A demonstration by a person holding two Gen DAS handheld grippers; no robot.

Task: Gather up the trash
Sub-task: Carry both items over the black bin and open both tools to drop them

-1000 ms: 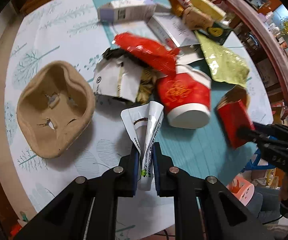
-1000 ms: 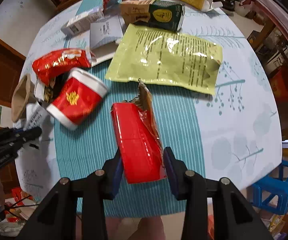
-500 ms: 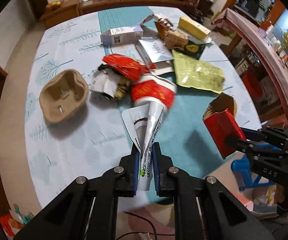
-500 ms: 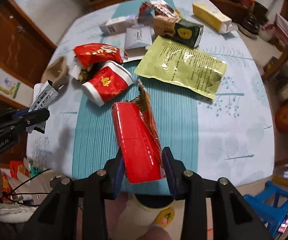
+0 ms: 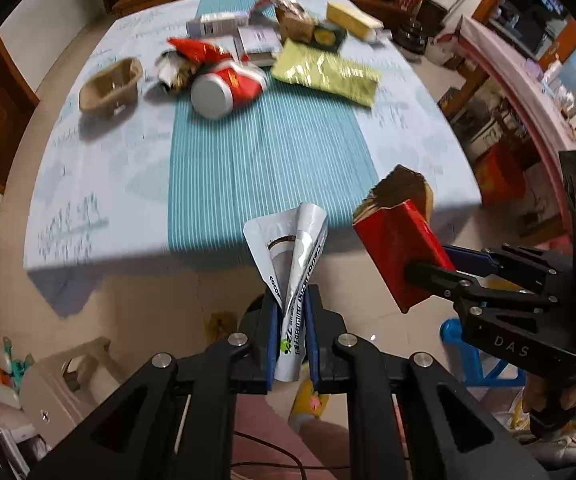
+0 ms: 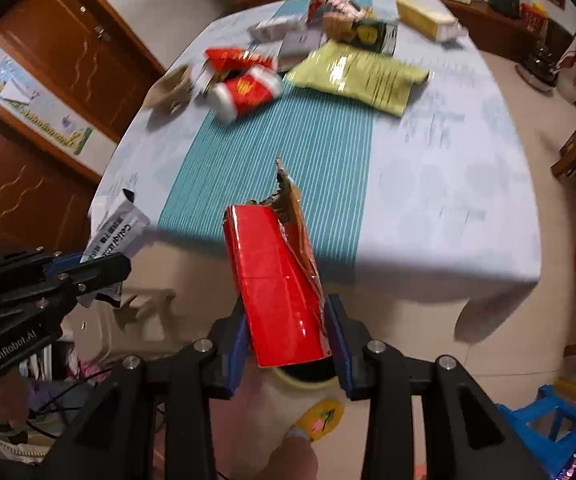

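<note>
The left gripper (image 5: pixel 291 332) clamps a folded white wrapper (image 5: pixel 294 256) by its lower end; the right gripper (image 6: pixel 288 340) pinches a torn red box (image 6: pixel 276 280). Both hang past the table (image 5: pixel 400 128) edge, likely bound for a bin below, while other trash remains on the cloth.

Both grippers have pulled back from the desk (image 5: pixel 100 184) and now hang over the floor beyond its near edge. The red cup (image 5: pixel 224 88) (earlier just ahead) now lies far off, upper left of the frame.
</note>
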